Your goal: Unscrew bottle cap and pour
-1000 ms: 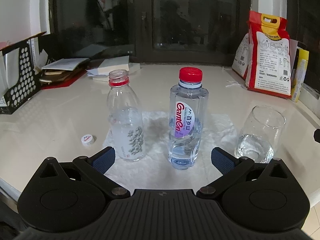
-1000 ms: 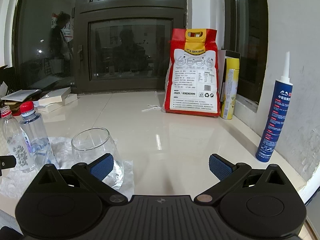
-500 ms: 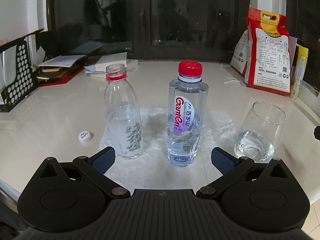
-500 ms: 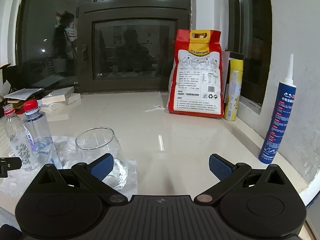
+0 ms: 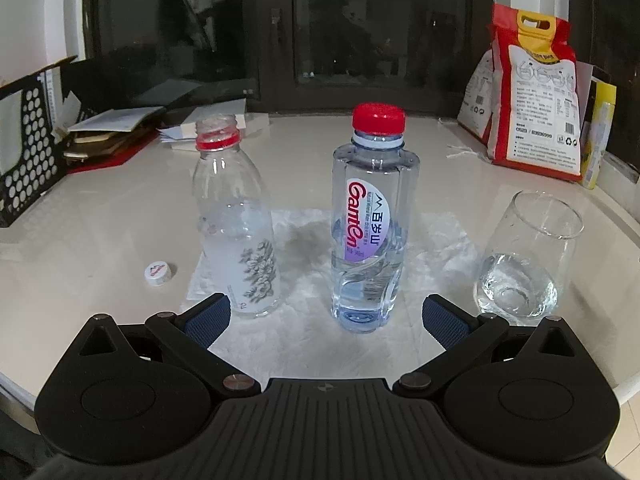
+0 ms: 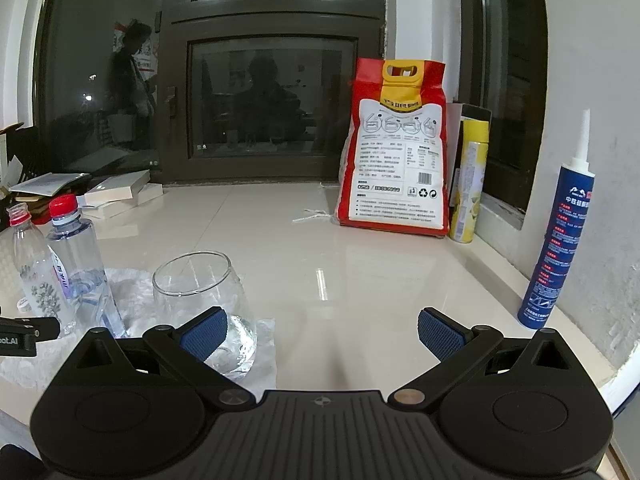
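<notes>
In the left wrist view the left tongs (image 5: pixel 326 318) stand wide open at the bottom of the frame, gripping nothing, both blue pads clear of the bottles. Between them, at the centre of the frame, the capped bottle (image 5: pixel 372 232) stands upright on a crumpled white tissue (image 5: pixel 440 240) spread on the table (image 5: pixel 100 232), its red cap (image 5: pixel 378 119) still on and water filling its lower part. Left of it stands an open bottle (image 5: pixel 236 224), capless, its inside fogged so the water level is hard to read. A small white cap (image 5: pixel 159 273) lies on the table at the left, apart from both bottles. At the right of the frame a glass (image 5: pixel 524 260) holds a little water.

In the right wrist view the right tongs (image 6: pixel 322 334) are likewise spread and empty. Their left pad covers part of the glass (image 6: pixel 200 292), so whether they touch cannot be told. The capped bottle (image 6: pixel 78 264) shows at the left edge. A dark piece of the other tool is cut off there. A red and white bag (image 6: pixel 394 160) stands at the back of the table.
</notes>
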### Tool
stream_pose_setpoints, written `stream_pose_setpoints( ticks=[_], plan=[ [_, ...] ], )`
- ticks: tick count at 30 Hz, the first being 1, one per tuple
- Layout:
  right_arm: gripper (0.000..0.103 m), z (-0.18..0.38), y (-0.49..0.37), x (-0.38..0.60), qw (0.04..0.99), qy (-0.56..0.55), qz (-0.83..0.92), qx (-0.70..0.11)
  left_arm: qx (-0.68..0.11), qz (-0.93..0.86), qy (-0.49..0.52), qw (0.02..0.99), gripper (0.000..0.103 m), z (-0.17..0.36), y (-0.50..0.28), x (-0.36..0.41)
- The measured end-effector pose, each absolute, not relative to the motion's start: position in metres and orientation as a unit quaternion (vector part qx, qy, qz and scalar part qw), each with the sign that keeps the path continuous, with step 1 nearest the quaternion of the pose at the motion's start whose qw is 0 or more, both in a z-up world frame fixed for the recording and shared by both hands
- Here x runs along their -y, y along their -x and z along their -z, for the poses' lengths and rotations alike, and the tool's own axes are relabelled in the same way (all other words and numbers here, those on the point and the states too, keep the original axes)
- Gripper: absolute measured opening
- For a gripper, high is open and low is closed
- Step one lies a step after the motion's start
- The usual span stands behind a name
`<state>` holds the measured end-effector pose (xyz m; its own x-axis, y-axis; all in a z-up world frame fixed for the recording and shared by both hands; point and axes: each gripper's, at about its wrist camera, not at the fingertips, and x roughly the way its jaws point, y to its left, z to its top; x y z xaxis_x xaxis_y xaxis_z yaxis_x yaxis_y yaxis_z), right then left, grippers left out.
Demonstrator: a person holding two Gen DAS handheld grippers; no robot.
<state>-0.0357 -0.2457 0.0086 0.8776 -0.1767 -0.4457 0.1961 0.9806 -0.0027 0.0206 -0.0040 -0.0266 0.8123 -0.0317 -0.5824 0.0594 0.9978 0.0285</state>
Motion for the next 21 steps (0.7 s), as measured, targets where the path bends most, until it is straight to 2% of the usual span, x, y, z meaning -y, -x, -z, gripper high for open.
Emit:
stream_pose_setpoints(
  ticks=[11,21],
  plan=[
    [0.103,-0.013,0.043,0.231,0.977,-0.014,0.046,-0.21,-0.304,0.025,-0.03,0.952,0.103,0.032,-0.03,0.0],
    [0.102,-0.008,0.037,0.184,0.979,0.017,-0.066,-0.194,-0.281,0.066,-0.056,0.956,0.103,0.016,-0.03,-0.017]
  ],
)
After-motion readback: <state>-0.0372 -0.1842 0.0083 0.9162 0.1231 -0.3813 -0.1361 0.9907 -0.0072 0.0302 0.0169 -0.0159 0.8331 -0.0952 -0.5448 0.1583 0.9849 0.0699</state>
